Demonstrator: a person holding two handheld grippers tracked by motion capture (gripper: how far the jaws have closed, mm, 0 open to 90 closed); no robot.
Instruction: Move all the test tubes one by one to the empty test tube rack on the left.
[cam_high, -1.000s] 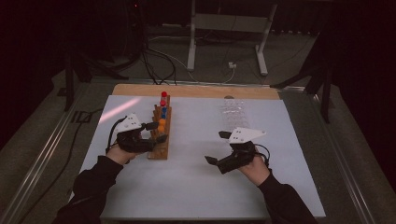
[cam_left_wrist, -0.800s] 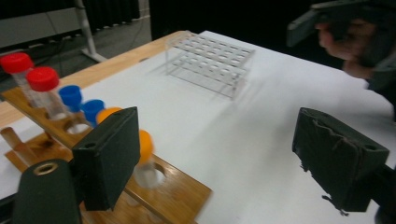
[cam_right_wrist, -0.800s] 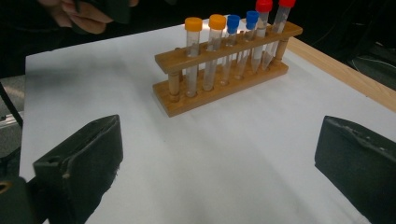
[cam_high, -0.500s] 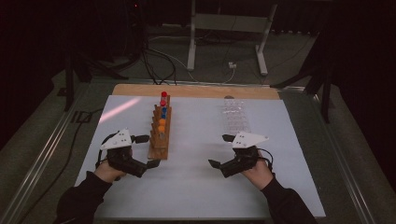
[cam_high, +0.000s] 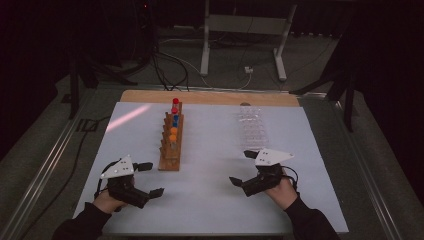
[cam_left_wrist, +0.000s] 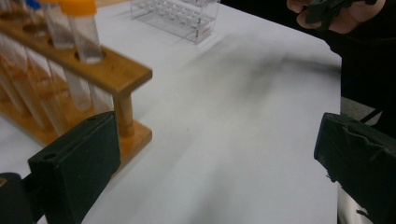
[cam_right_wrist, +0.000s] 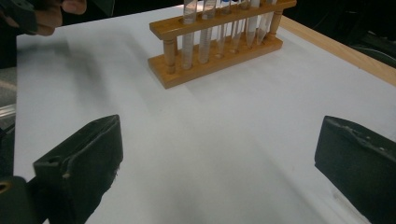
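High view: left hand-held gripper (cam_high: 150, 179) sits low over the white bench (cam_high: 210, 200), jaws just opened wide with nothing between them, just beside the near end of the long wooden test-tube rack (cam_high: 171, 145) holding clear tubes with red, blue and orange caps. Right hand-held gripper (cam_high: 243, 168) also gapes empty, near the clear plastic tube rack (cam_high: 252, 124), well apart from the wooden one.

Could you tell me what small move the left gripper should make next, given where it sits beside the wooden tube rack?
Probably ease the left gripper forward toward the near end of the wooden tube rack. Its jaws have just been opening and now stand wide with nothing between them, beside the rack's near corner. The orange-capped clear tube sits nearest, upright in its hole.
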